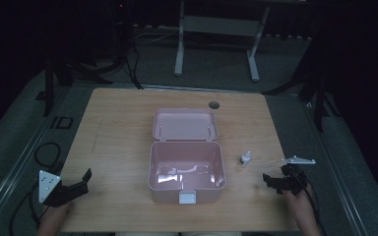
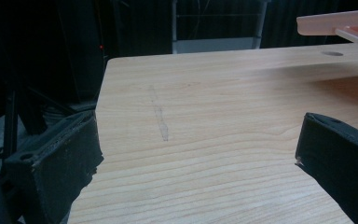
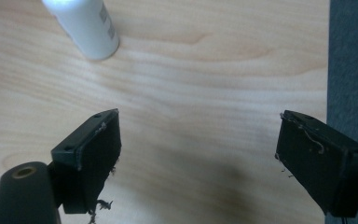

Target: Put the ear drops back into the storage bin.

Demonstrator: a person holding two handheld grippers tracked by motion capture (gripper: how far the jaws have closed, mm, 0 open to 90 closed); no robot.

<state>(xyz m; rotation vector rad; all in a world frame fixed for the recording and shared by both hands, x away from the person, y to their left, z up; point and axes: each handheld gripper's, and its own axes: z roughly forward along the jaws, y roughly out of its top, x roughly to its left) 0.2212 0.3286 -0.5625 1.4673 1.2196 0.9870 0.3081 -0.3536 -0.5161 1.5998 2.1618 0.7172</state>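
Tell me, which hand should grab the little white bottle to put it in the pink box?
Probably the right. The right gripper sits open just beside the little white bottle, on the pink box's right side. The left gripper is across the table, with the box between it and the bottle.

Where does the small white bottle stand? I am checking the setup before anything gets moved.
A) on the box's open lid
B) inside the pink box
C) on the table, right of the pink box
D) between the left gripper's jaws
C: the small white bottle stands upright on the bare table, apart from the pink box, on its right.
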